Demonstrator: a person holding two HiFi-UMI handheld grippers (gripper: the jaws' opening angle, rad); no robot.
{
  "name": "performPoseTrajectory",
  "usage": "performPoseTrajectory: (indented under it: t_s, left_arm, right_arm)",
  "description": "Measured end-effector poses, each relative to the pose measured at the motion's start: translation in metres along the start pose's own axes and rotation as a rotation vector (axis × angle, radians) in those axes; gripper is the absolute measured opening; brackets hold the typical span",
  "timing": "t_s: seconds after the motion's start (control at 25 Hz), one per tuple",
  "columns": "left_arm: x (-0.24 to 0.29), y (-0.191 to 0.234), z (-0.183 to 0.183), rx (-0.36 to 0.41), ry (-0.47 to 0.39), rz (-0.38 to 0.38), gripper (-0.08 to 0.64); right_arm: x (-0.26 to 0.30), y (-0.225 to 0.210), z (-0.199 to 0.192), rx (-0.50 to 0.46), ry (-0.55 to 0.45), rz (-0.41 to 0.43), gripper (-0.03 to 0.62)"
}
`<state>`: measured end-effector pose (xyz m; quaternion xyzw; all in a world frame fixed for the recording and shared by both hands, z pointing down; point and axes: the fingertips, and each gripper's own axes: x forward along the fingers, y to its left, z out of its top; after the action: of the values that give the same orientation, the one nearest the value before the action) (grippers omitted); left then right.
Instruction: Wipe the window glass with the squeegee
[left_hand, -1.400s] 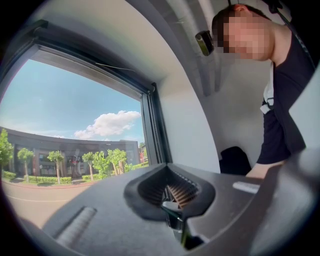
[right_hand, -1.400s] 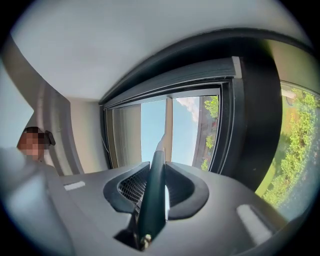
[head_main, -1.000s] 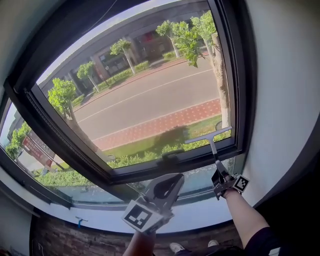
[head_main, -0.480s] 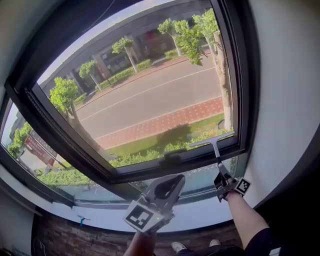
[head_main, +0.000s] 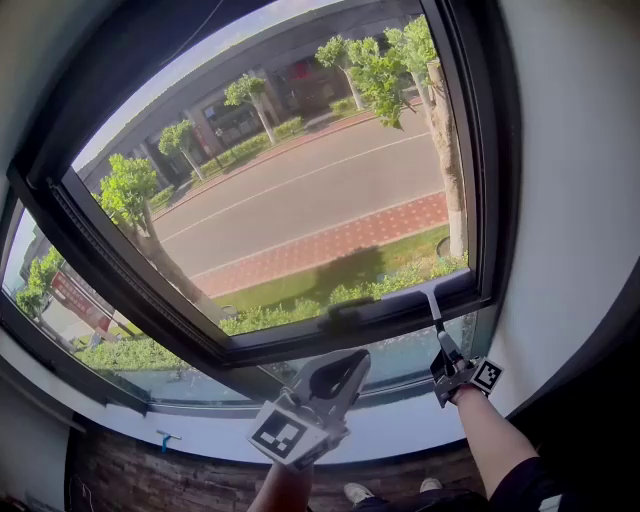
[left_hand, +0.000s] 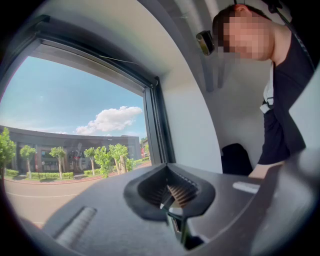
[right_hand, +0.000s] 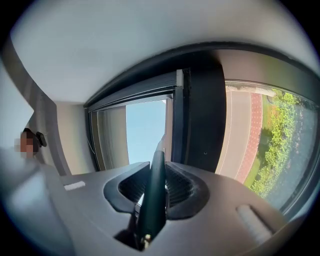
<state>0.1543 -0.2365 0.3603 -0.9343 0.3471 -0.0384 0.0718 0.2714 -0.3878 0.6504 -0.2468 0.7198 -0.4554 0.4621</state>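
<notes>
The window glass (head_main: 300, 190) fills the head view, with a street and trees behind it. A squeegee (head_main: 435, 318) stands upright at the pane's lower right corner, its blade down against the dark bottom frame (head_main: 350, 325). My right gripper (head_main: 450, 372) is shut on its handle just below the frame. In the right gripper view the dark handle (right_hand: 152, 192) runs up between the jaws of the right gripper (right_hand: 152, 185). My left gripper (head_main: 345, 365) hovers at the bottom centre, off the glass. Its jaws are shut and hold nothing; the left gripper (left_hand: 170, 192) shows the same in its own view.
A white wall (head_main: 570, 200) borders the window on the right. A white sill (head_main: 200, 440) runs below a narrow lower pane (head_main: 400, 360). A small blue object (head_main: 160, 438) lies on the floor under the sill. The person's dark shirt (left_hand: 285, 100) fills the right of the left gripper view.
The squeegee has slid down the glass, from a little above the bottom frame to right against it. My right gripper has dropped slightly with it. The left gripper has barely moved.
</notes>
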Motion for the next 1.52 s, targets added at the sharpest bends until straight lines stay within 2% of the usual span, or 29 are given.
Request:
performPoseTrajectory:
  t_s: [0.2, 0.84, 1.16, 1.52]
  left_arm:
    - [0.001, 0.000, 0.001, -0.006, 0.004, 0.003, 0.003]
    - [-0.002, 0.000, -0.003, -0.015, -0.014, -0.004, 0.003]
    - [-0.002, -0.001, 0.013, 0.005, -0.064, -0.066, 0.003]
    - [-0.011, 0.007, 0.030, 0.017, -0.131, -0.162, 0.003]
  right_arm:
    - [-0.008, -0.008, 0.000, 0.006, 0.007, -0.040, 0.097]
    - [-0.003, 0.006, 0.000, -0.015, 0.000, -0.017, 0.097]
    - [0.008, 0.050, 0.003, -0.077, 0.001, 0.033, 0.097]
    - [0.053, 0.153, 0.011, -0.183, -0.103, 0.219, 0.097]
